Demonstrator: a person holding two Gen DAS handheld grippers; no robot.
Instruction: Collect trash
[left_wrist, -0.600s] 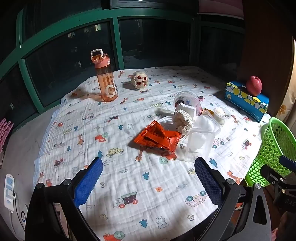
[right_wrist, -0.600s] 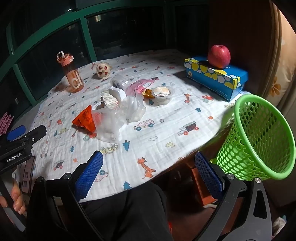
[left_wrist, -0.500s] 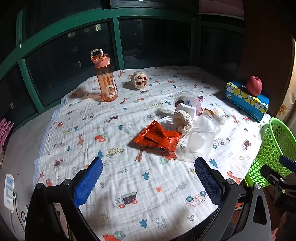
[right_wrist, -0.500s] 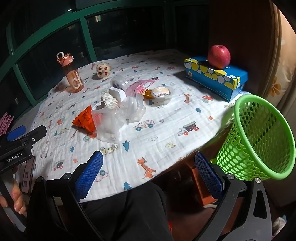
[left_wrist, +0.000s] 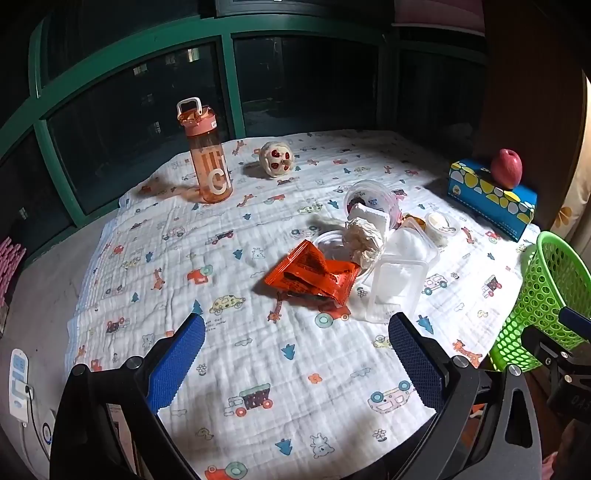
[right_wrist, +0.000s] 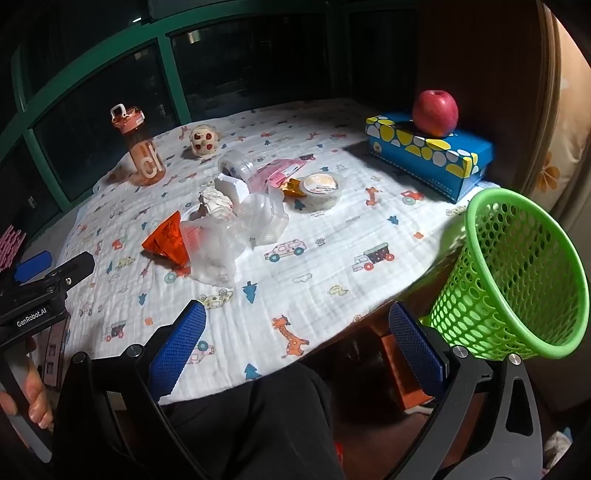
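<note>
Counting the items on the printed cloth (left_wrist: 229, 369) gives one orange bottle (left_wrist: 208, 155), one small round toy (left_wrist: 276, 161), one blue patterned box (left_wrist: 491, 195) with one red apple (left_wrist: 506, 168) resting on top, and one cluster of trash near the centre. The cluster contains one orange wrapper (left_wrist: 314, 275), one crumpled paper ball (left_wrist: 364, 240), one clear hinged container (left_wrist: 400, 277), one clear jar (right_wrist: 236, 166) lying on its side, one pink packet (right_wrist: 280, 171) beside the jar, and one lidded cup (right_wrist: 320, 188); further pieces in the pile cannot be separated. One green mesh basket (right_wrist: 517, 280) stands tilted at the table's near right edge, well apart from the cluster. Large white letters mark the bottle; they read "C" in the left wrist view and something like "ch" in the right wrist view. The body of the left gripper, seen from the right wrist view, carries the text "GenRobot.AI". Print on the wrapper, jar label and cup lid is too small to read. The left gripper (left_wrist: 295, 354) hovers over bare cloth short of the wrapper, jaws spread fully wide, nothing between them. The right gripper (right_wrist: 297, 349) hangs over the table's near edge beside the basket, jaws likewise spread fully wide and gripping nothing.
</note>
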